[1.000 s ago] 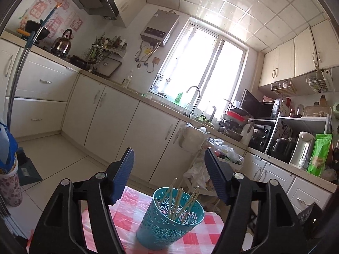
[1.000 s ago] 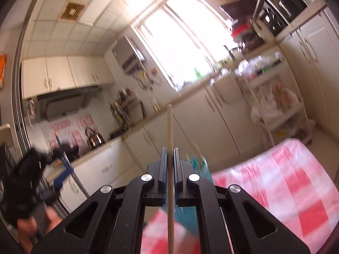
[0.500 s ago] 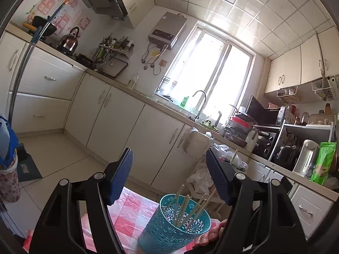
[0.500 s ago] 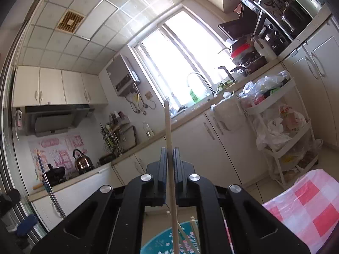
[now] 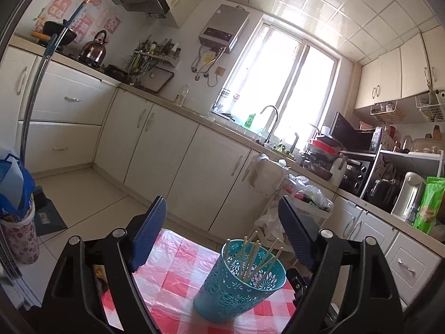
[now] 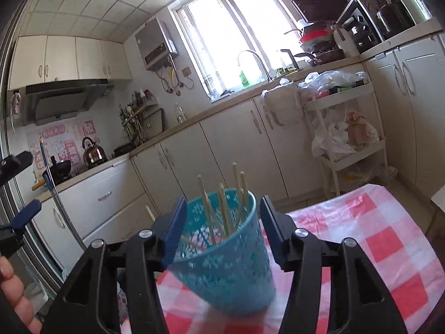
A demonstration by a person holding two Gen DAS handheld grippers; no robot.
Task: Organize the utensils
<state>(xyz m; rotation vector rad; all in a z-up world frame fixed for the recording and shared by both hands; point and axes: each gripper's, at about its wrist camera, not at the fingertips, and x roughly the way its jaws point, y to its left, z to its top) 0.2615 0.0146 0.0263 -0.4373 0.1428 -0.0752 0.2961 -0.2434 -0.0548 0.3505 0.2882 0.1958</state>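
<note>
Teal cup [image 6: 222, 253] of chopsticks [image 6: 239, 194], between open right tool [image 6: 221, 217] fingers

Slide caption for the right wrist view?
Right tool open in front of a teal perforated plastic cup of wooden chopsticks on a red-checked tablecloth.

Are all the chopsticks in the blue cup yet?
Several chopsticks already stand in the blue cup on the checked tablecloth. The right gripper has just been opening; its fingers hold nothing. The left gripper is open and empty too. No loose chopsticks show, so little seems left.
</note>
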